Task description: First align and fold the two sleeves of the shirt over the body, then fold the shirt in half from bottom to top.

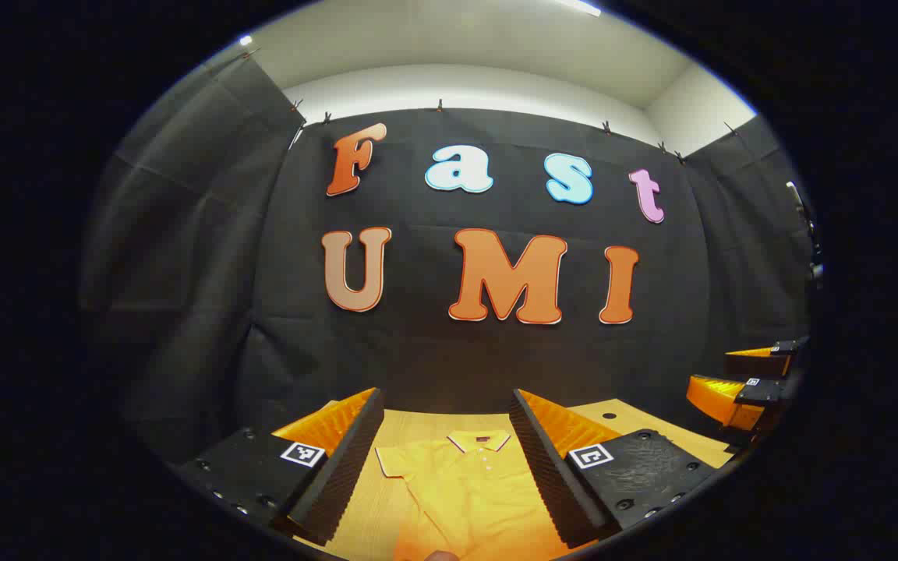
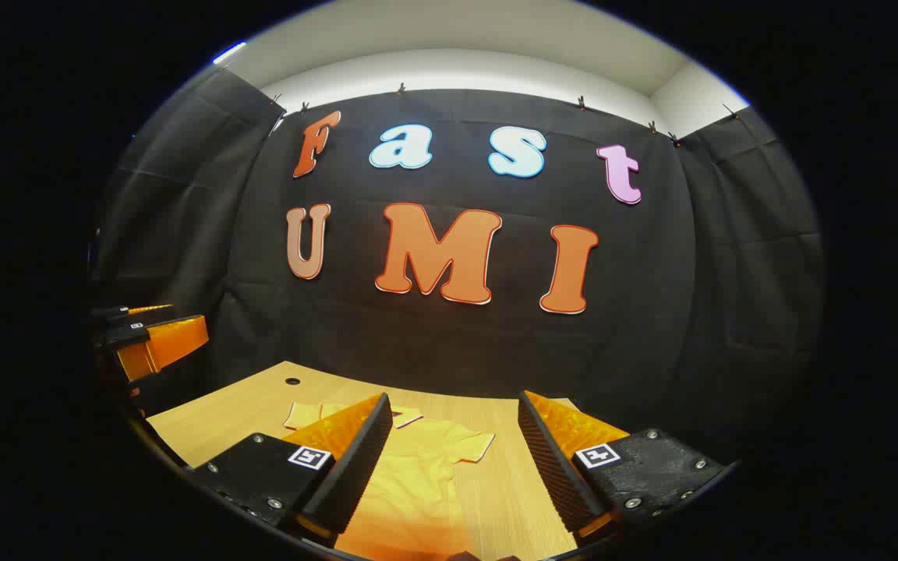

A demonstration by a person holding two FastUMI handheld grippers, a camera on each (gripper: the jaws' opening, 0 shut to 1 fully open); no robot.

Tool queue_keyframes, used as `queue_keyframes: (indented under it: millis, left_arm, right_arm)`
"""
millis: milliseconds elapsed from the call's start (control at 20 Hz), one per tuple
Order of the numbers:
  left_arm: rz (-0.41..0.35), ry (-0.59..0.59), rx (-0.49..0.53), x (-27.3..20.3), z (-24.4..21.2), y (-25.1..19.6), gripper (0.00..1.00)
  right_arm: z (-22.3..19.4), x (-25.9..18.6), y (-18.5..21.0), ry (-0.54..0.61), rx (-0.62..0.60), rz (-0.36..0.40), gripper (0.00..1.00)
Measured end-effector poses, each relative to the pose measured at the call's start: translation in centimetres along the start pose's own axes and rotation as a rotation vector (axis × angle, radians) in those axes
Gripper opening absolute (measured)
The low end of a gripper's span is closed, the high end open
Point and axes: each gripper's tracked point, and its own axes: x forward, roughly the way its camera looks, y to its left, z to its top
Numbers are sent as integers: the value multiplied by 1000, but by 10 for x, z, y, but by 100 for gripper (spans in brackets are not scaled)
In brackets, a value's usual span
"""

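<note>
Below both spread grippers, left gripper [image 1: 446, 460] and right gripper [image 2: 450, 460], the shirt [image 1: 468, 487] lies flat on the table [image 2: 254, 409], sleeves unfolded; every fold apparently remains.

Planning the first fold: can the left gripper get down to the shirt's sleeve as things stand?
Probably yes. The left gripper is open above the shirt, which lies flat on the table; its sleeve lies bare between the fingers, with nothing over it.

No readable text shows on the shirt [image 1: 472, 487] or the table [image 2: 262, 405].
</note>
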Motion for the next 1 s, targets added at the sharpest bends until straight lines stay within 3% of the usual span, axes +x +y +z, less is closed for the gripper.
queue_keyframes:
  millis: [150, 600, 1000]
  left_arm:
    - [-13, -22, 18, 15, 1, -17, 98]
    - [39, -70, 58, 67, 9, -41, 97]
    - [23, -44, 91, 83, 1, -64, 95]
  right_arm:
    - [-15, 21, -5, 32, 11, 9, 98]
    - [-42, 101, -22, 89, 28, 64, 98]
    - [-66, 139, -30, 130, 34, 76, 98]
